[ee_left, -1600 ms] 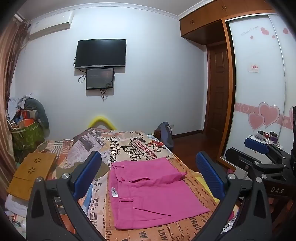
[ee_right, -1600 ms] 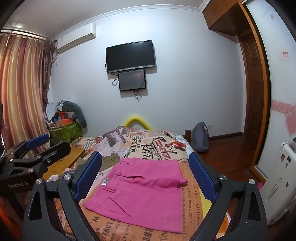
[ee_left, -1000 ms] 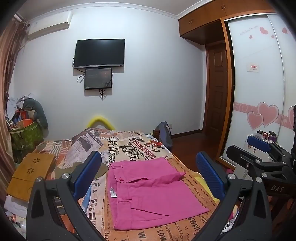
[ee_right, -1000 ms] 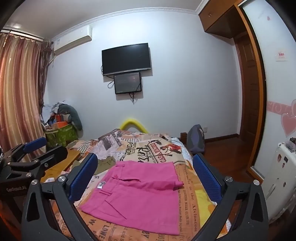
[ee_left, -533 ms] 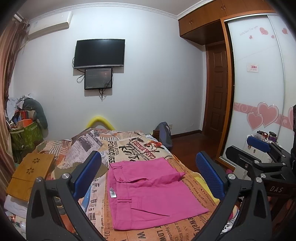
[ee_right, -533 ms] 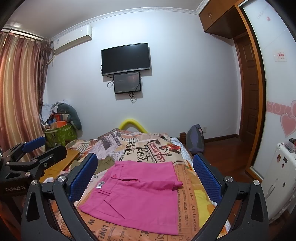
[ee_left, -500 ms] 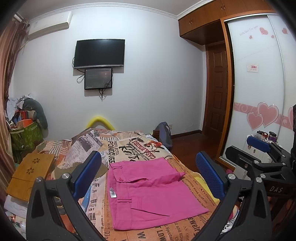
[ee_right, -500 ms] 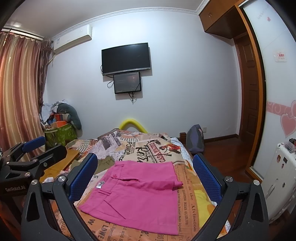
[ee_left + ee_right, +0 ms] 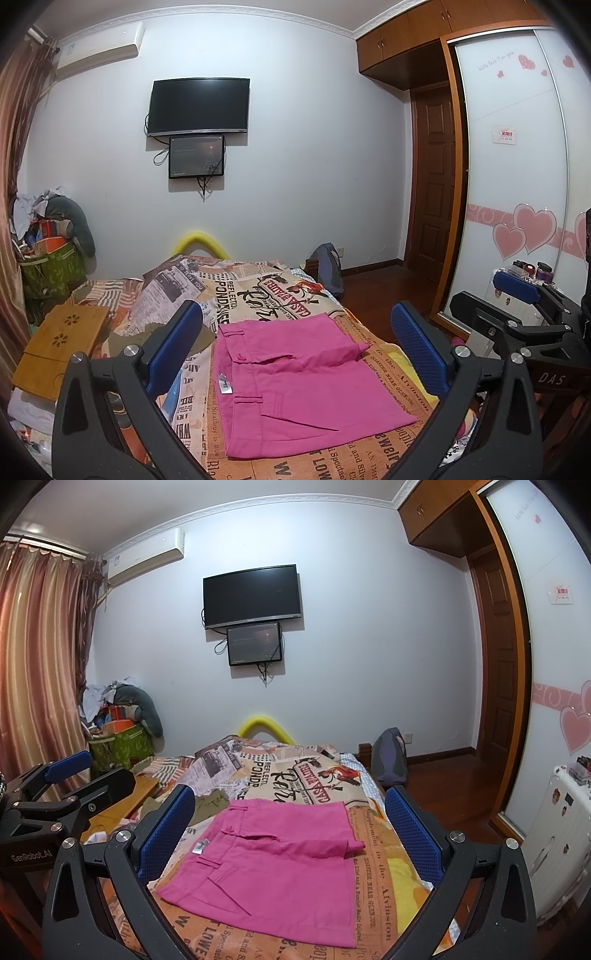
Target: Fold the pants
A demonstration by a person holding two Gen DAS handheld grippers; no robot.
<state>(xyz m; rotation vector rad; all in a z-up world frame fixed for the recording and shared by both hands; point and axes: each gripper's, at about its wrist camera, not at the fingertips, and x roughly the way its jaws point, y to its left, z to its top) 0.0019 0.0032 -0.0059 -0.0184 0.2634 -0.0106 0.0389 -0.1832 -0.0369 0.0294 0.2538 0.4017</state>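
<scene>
Left hand-held gripper was held above the near end of the bed, jaws wide apart, nothing between the blue pads; no contact with cloth. To its left lay a wooden lap tray on the bed's left side, and an olive garment poked out just beside the waistband. The pink pants lay flat on the newspaper-print bedspread, folded into a compact rectangle, waistband edge to the left with a white label, a flap lying across the upper part and ending in a loose corner at the right. Judgement: task looked near finished or one fold short. Risks noted, left to right: a pinch at the waistband side could catch the olive garment or the bedspread along with the pants, since all three sit close together; a pinch taking only the top layer would peel the stack open instead of carrying it over; the loose right corner could slide out and leave an uneven edge if lifted fast. Right hand-held gripper was likewise spread open and empty, above the pants' near right. The right edge of the pants lies near the bed's side, so a drag that way might pull cloth over the edge.
</scene>
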